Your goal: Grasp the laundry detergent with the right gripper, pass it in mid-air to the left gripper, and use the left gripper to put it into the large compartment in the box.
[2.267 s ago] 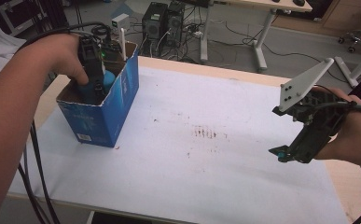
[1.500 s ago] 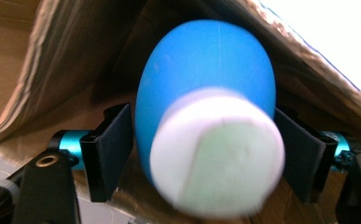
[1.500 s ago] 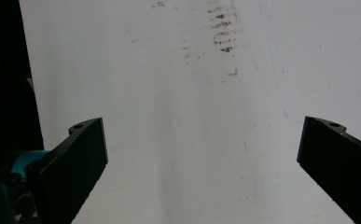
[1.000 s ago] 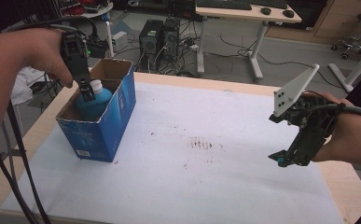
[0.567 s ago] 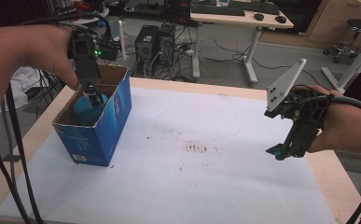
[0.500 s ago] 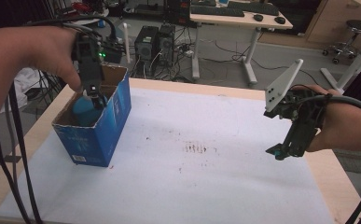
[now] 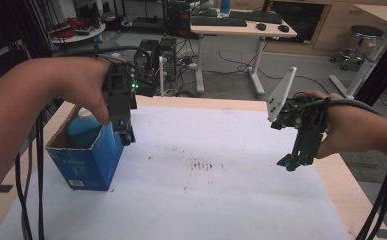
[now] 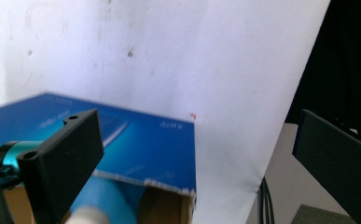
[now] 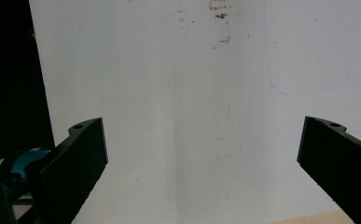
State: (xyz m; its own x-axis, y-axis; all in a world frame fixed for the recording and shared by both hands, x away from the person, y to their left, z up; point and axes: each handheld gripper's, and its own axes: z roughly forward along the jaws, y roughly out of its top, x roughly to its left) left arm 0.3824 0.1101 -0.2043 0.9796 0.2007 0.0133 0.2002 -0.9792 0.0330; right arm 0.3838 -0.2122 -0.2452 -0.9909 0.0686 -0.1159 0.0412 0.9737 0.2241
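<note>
Step in hand, as judged: release finished, withdrawal under way. Light-blue plastic bottle with white cap (image 7: 82,129) lying inside the open-topped blue cardboard box (image 7: 93,160), at about nine o'clock on the white-covered table (image 7: 221,190). Left gripper (image 7: 126,136) just outside the box's three o'clock rim, above the table sheet, pointing down. Jaws just been opening, now spread wide, nothing between them; in the left gripper view the box wall (image 8: 136,149) and the bottle's pale cap end (image 8: 92,215) below the left-hand jaw, clear of both pads.

Right gripper (image 7: 292,162) held off the table at about three o'clock, well apart from the box, jaws wide and empty; bare stained sheet (image 9: 192,116) between them in the right gripper view.

Next move, as judged: lift clear of the box rim without snagging the cardboard flap or tipping the box. Trailing cables to be kept off the box edge.
</note>
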